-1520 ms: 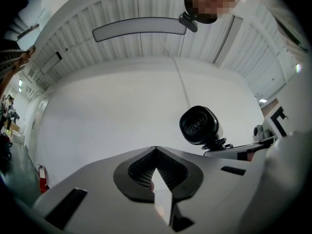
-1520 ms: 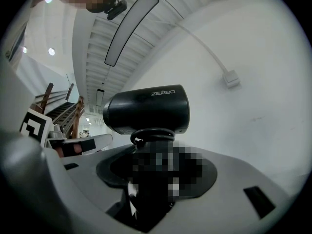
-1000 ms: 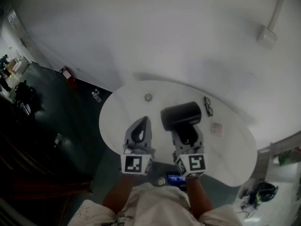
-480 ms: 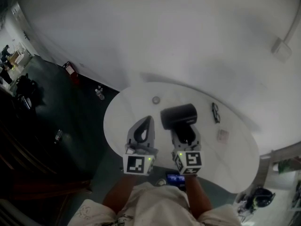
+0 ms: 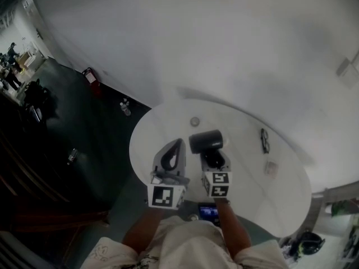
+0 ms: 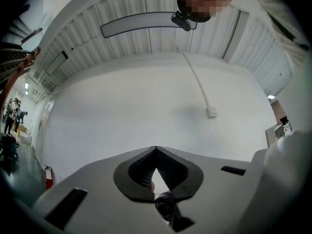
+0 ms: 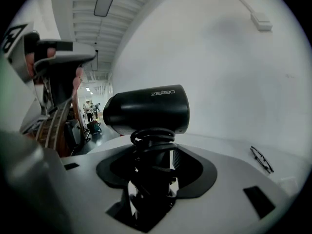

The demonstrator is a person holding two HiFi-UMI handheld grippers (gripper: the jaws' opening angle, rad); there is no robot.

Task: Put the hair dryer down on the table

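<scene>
The right gripper [image 7: 150,172] is clamping the dryer [image 7: 146,110] by its cord-wrapped handle, jaws partly apart, over the table [image 5: 252,189]. The left gripper [image 6: 156,155] is holding nothing, its jaw tips together.

The grey plastic left gripper [image 5: 178,144] and the matching right gripper [image 5: 215,158] each carry 1 white cube with black square markers [image 5: 166,195]. Black ribbed pads [image 6: 172,169] line their jaws. The person wears a pale, faintly patterned short-sleeved shirt [image 5: 179,242].
</scene>
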